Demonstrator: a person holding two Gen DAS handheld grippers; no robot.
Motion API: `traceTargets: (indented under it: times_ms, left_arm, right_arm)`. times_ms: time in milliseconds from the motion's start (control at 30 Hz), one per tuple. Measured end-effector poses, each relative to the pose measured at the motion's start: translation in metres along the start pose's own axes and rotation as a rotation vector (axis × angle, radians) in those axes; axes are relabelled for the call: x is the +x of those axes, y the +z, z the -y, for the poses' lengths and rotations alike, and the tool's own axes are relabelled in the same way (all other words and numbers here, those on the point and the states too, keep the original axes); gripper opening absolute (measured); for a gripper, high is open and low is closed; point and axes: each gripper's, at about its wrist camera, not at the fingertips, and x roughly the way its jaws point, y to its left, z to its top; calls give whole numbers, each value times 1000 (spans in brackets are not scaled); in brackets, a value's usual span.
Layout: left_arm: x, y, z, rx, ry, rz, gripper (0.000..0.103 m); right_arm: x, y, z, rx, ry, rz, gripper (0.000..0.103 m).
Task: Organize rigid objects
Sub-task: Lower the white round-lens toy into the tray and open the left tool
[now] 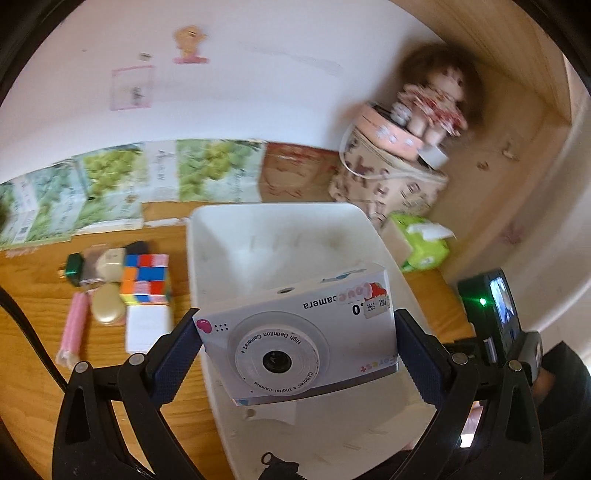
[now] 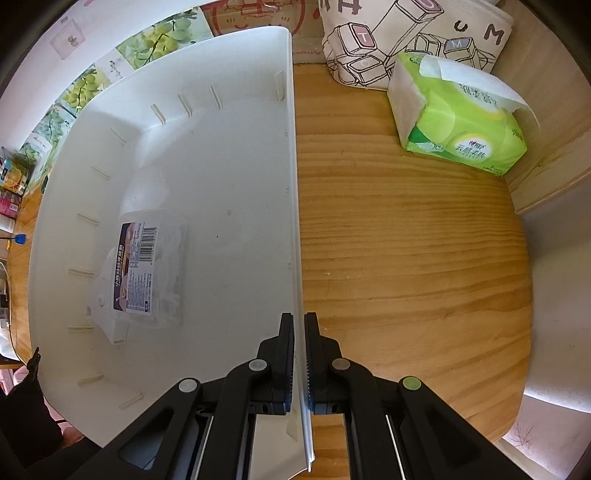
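Note:
In the left wrist view my left gripper (image 1: pixel 297 334) is shut on a white children's toy camera (image 1: pixel 299 332), held upside down above the white plastic bin (image 1: pixel 199 258). My right gripper (image 2: pixel 300 328) is shut on the right wall of the white bin (image 2: pixel 291 184), one finger inside and one outside. A clear plastic box with a barcode label (image 2: pixel 151 269) lies on the bin's floor. Left of the bin on the wooden table sit a Rubik's cube (image 1: pixel 147 277), a white block (image 1: pixel 147 326), a gold oval case (image 1: pixel 108 310), a pink wrapped stick (image 1: pixel 74 332) and a green object (image 1: pixel 74 267).
A green tissue pack (image 2: pixel 461 122) and a printed fabric bag (image 2: pixel 413 33) stand right of the bin. A doll (image 1: pixel 436 99) sits on a pink round box (image 1: pixel 388 129) at the back. Grape-print cartons (image 1: pixel 110 184) line the wall. The right gripper's body with a green light (image 1: pixel 491 310) is at right.

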Motion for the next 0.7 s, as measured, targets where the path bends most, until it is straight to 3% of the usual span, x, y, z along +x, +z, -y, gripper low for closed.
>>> traceTargets:
  times_ms: [467,700]
  left_arm:
    - [37,-16,56,193,-152,-169,99]
    - [34,-17,59,201,-183,-163,99]
  right_arm:
    - [4,2,-1,-2,3,-6,6]
    - [5,7,-3,1,-2,-8,6]
